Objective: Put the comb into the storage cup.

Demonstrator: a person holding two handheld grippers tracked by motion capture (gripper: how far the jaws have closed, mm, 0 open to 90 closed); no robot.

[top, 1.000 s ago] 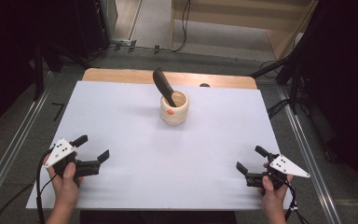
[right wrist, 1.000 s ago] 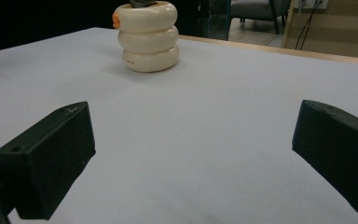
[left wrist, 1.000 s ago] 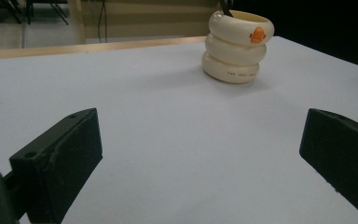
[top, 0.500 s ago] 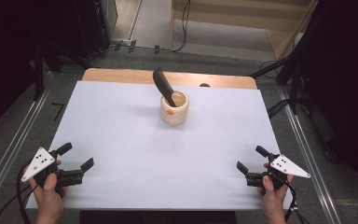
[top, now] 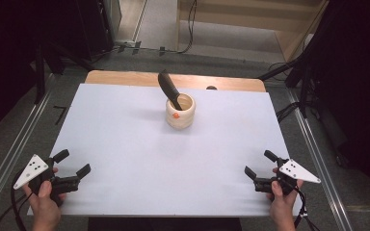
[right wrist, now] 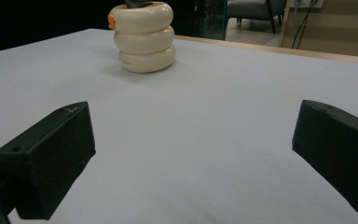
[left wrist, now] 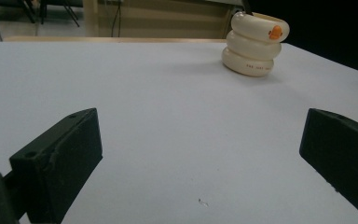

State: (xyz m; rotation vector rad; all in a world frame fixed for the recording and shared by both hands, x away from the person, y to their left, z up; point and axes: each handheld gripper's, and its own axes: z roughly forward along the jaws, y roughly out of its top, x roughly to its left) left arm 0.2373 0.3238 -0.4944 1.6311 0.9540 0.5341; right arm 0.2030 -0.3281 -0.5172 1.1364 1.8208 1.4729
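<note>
From my remote station I count two grippers, one holder and one dark tool on the white-covered bench [top: 125, 139]. The single cream holder [top: 180, 111], ribbed in three stacked rings with one small orange mark on its side, stands upright toward twelve o'clock of the sheet, just short of the bare wooden strip [top: 125, 78] along the far edge. One black curved tool [top: 168, 89] sits in its mouth, leaning toward eleven o'clock. The left gripper [top: 72, 163] rests at about seven o'clock near the front edge, held by the left hand [top: 46, 202], its jaws spread wide and empty. The right gripper [top: 261, 163] sits at about five o'clock in the right hand [top: 282, 199], jaws likewise released and holding nothing. Both are well apart from the holder. In the left gripper view the holder stands at one o'clock beyond the two black jaws; in the right gripper view it stands at eleven o'clock.
</note>
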